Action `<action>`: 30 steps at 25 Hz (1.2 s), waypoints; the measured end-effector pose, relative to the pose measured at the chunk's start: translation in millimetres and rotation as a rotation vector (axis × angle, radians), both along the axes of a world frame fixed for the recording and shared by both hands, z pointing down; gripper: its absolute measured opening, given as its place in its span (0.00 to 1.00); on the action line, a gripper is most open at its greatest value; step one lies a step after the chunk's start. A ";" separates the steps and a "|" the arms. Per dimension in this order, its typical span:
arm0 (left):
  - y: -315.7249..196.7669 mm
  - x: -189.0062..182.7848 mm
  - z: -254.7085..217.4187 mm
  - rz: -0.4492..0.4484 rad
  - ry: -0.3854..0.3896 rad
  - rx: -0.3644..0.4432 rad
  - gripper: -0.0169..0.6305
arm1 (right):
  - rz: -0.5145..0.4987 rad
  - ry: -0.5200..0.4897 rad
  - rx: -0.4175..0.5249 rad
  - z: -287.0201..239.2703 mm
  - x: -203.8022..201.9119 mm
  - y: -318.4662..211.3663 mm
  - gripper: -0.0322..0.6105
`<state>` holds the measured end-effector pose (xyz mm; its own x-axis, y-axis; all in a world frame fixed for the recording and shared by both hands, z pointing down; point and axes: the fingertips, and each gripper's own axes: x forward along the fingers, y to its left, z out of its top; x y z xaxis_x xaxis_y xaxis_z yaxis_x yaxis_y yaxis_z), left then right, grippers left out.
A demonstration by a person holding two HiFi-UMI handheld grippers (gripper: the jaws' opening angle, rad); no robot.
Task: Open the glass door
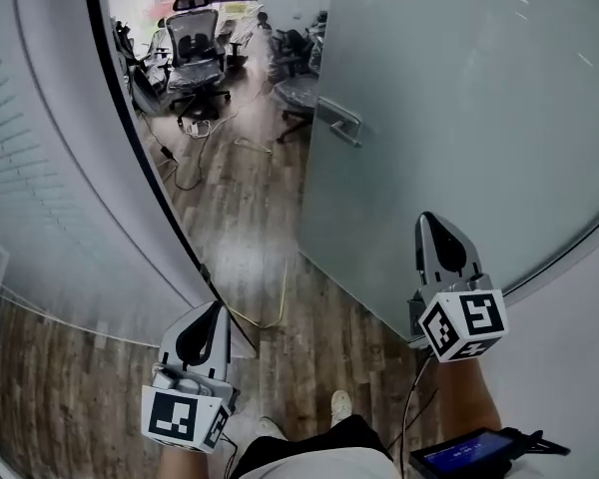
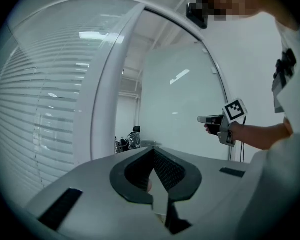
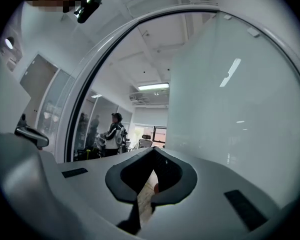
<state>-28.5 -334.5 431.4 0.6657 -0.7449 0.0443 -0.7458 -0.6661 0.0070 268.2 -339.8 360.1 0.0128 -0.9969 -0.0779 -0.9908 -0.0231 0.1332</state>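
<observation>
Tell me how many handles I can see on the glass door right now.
1: a metal bar handle on the glass door, near its left edge in the head view. A matching one on the far face may be hidden.

There is one glass door (image 1: 459, 118) with one handle (image 1: 339, 120), and there are two grippers, the left gripper (image 1: 212, 315) and the right gripper (image 1: 429, 226), each carrying one marker cube. On the wooden floor (image 1: 250, 228) two office chairs can be counted with certainty, one (image 1: 195, 53) at the floor's far edge and one (image 1: 298, 93) just beside the door's edge, while the other chairs crowded around them are too small to count. One person (image 3: 113, 134) stands in the room beyond, two shoes (image 1: 339, 404) show at the floor's near edge, and one small screen (image 1: 469, 452) sits at the bottom right corner.
</observation>
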 end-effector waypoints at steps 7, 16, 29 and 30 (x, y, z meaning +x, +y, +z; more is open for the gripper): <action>26.1 -7.2 -7.3 0.116 0.004 0.022 0.02 | 0.065 -0.033 0.028 -4.8 -33.3 88.5 0.05; 61.9 6.9 31.5 0.123 0.000 0.034 0.02 | 0.038 -0.055 0.026 52.5 -37.9 142.8 0.05; 149.3 65.6 -42.8 -0.004 -0.015 0.006 0.02 | -0.086 -0.104 0.005 -11.2 30.2 213.8 0.05; 155.7 69.5 -39.1 -0.014 -0.018 0.007 0.03 | -0.100 -0.104 0.004 -7.3 34.1 217.1 0.05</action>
<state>41.0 -178.8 392.3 0.6547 -0.7542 0.0506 -0.7547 -0.6559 -0.0113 302.3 -122.7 352.8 -0.0782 -0.9933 -0.0850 -0.9967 0.0759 0.0294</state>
